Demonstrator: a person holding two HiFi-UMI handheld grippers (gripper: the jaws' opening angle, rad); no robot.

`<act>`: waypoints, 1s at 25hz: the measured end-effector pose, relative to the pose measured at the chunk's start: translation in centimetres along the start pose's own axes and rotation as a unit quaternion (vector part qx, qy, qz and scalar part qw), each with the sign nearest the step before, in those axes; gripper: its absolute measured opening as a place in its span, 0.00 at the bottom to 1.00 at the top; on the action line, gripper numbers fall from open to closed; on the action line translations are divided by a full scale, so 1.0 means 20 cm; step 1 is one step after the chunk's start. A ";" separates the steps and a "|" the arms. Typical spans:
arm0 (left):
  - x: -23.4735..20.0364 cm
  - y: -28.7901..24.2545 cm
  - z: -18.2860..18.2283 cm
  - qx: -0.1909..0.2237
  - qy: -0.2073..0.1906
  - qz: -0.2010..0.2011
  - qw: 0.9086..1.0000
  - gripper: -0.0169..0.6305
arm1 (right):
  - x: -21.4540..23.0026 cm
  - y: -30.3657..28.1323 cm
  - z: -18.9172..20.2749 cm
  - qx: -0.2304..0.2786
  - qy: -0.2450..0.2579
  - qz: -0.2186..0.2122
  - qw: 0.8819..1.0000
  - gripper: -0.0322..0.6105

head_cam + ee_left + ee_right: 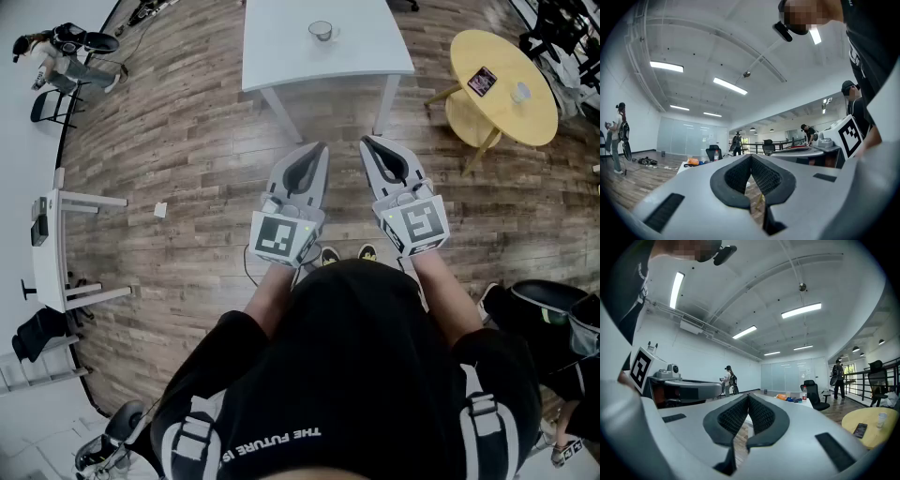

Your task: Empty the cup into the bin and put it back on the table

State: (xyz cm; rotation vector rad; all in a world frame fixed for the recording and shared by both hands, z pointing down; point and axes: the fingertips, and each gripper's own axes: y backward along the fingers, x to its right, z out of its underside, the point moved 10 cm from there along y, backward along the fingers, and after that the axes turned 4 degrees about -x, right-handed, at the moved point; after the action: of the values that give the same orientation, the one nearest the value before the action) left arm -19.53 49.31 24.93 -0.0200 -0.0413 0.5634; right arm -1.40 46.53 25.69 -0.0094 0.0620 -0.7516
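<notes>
While standing well back from the white table [281, 47], with left gripper [323, 146] and right gripper [364, 141] both closed on nothing and held level side by side, walk forward first. Aim for the cup [322, 31], standing on the table's far half. Open one gripper's jaws wide before reaching, come in level at the cup's side, and close gently around the middle to avoid tipping it. Look around for the bin, not in view yet.

The cup [322, 31] stands on the table [281, 52], round table [497, 117] to its right.
</notes>
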 end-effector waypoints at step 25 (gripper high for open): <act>-0.24 0.11 0.03 0.006 0.003 0.003 1.000 0.06 | -0.13 -0.19 -0.06 -0.006 0.091 -0.076 0.993 0.08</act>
State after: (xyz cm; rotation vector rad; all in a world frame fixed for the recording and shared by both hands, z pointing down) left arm -24.80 48.70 25.33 -0.0102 -0.0329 0.5699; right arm -5.89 45.58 24.69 0.0430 0.2418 -0.9025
